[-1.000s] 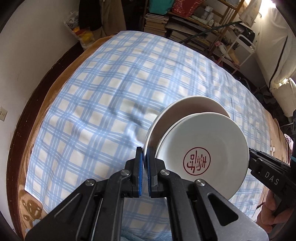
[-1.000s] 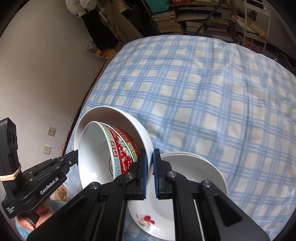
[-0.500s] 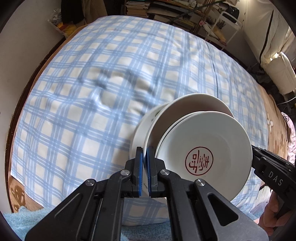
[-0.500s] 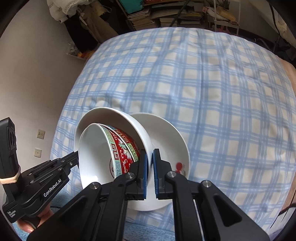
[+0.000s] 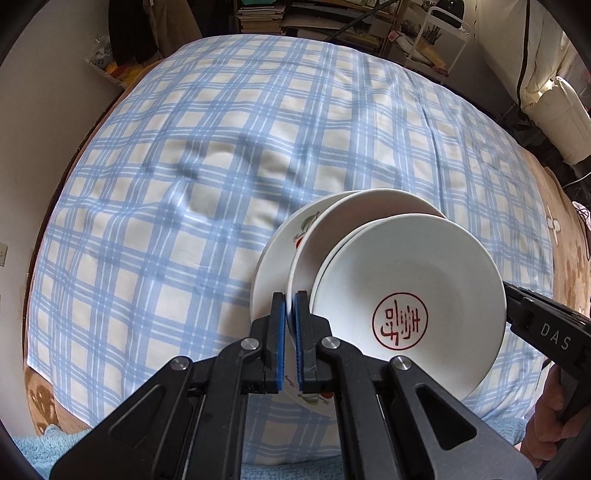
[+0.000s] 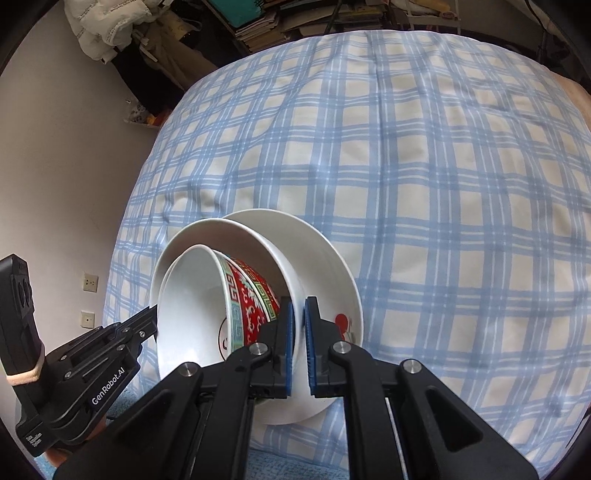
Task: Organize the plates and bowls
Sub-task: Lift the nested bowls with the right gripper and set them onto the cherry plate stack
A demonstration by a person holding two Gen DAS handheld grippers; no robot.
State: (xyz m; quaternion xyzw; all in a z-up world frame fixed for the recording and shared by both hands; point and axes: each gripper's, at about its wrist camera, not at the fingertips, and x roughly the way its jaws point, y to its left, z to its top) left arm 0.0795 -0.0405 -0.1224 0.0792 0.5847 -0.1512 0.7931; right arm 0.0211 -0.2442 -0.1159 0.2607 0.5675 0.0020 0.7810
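Blue-checked bedspread — bookshelves behind, wall sockets left.

Two bowls, one plate, two grippers

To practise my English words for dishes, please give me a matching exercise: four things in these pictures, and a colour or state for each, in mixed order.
1. patterned bowl
2. plain white dish
3. fruit-print plate
4. checked cloth

a. blue and white
b. rim clamped by left gripper and right gripper
c. tilted, nested in another dish
d. lowest dish, behind the others

Pairs: 1-c, 2-b, 3-d, 4-a
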